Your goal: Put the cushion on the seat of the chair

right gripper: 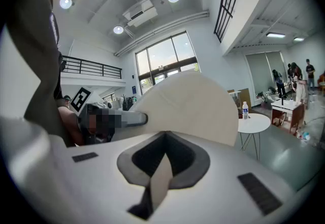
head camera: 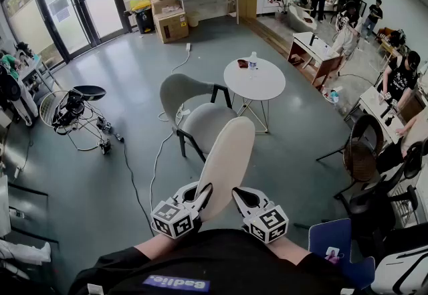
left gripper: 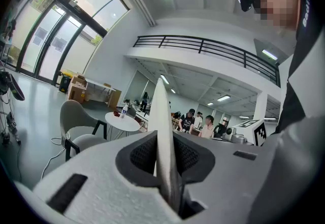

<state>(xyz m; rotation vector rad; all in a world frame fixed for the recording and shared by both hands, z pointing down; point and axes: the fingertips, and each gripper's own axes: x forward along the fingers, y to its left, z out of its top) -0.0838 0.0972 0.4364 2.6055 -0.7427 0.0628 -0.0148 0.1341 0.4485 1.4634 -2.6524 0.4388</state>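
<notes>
- The left gripper (head camera: 202, 192) was clenched on the near left edge of the cushion (head camera: 227, 160), its jaws pinching the thin pale rim between them.
- The cushion stood on edge in the air, tilted up and away from the person and clear of the floor.
- The right gripper (head camera: 238, 195) was clamped the same way on the cushion's near right edge, so both shared the load.
- I judged this to be the carry: the cushion was lifted but well short of the chair (head camera: 200, 123), whose grey seat lay bare ahead.
- The next move called for walking it forward, tipping it flat over the seat with both grippers level, and letting go only once it rested there.
- Of containers, a cardboard box (head camera: 171, 25) sat on the floor far back by the glass doors; I could not tell what it held.
- A bottle (head camera: 253, 59) stood upright on the round white tabletop (head camera: 264, 86) just right of the chair; its fill was too small to judge.
</notes>
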